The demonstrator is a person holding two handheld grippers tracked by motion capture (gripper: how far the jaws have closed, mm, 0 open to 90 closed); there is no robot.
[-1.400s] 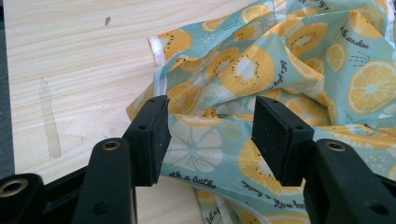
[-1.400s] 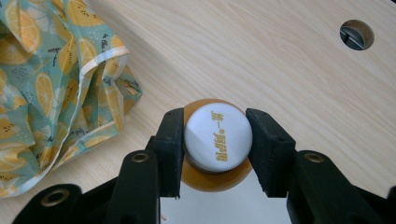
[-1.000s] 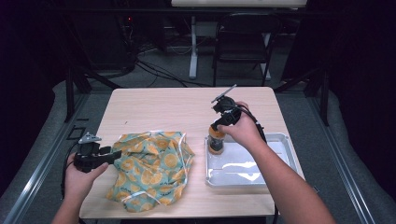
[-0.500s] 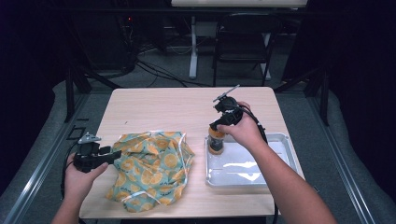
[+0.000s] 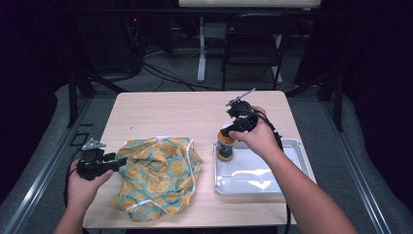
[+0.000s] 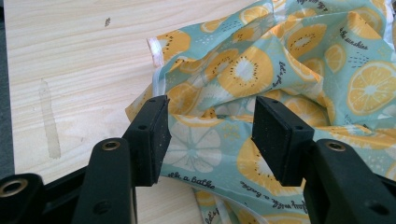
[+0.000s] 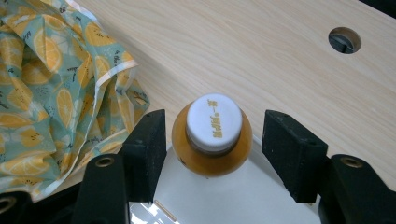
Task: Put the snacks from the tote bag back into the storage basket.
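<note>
Orange-filled bottle (image 7: pixel 212 140) is standing in the metal tray (image 5: pixel 292 183) as we are letting go, right tongs (image 7: pixel 214 154) having just been spreading, left tongs (image 6: pixel 210 135) gaping over the cloth bag (image 5: pixel 160 175), withdrawal probably next.

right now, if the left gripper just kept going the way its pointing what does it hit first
Most likely the fruit-print cloth. The left gripper has open jaws either side of a raised fold of it, with bunched fabric directly ahead. How near the fold is cannot be judged exactly.
</note>
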